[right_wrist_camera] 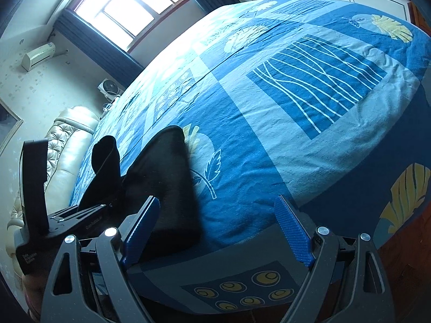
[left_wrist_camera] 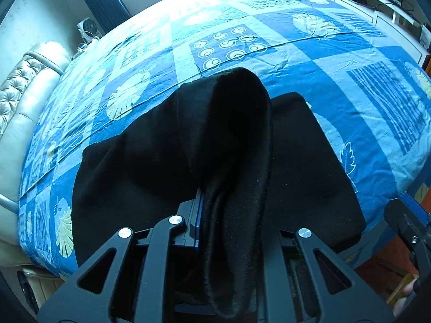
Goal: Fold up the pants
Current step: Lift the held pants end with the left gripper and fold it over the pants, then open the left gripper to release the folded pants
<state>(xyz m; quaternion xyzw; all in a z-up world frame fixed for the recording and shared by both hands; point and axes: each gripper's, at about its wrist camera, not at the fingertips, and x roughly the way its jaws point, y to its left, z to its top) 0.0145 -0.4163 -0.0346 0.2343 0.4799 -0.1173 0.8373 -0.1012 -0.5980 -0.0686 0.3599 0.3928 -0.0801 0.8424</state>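
Black pants (left_wrist_camera: 129, 167) lie flat near the front edge of a bed with a blue patterned sheet (left_wrist_camera: 323, 62). My left gripper (left_wrist_camera: 204, 215) is shut on a thick fold of the pants (left_wrist_camera: 237, 134); the fold arches up and away from the jaws and hides the fingertips. In the right wrist view the pants (right_wrist_camera: 167, 183) lie at the lower left, and the left gripper (right_wrist_camera: 67, 215) holds the raised fold (right_wrist_camera: 106, 156). My right gripper (right_wrist_camera: 218, 228) is open over the bed's edge, just right of the pants, with only the sheet (right_wrist_camera: 296, 94) between its blue pads (right_wrist_camera: 293, 234).
A cream tufted headboard (left_wrist_camera: 24, 94) borders the bed's left side. White cabinets (left_wrist_camera: 358, 2) stand beyond the far side. A window (right_wrist_camera: 129, 8), a wall air conditioner (right_wrist_camera: 37, 53) and a small fan (right_wrist_camera: 109, 86) are at the back. Reddish wood floor (right_wrist_camera: 404, 255) shows below the bed's edge.
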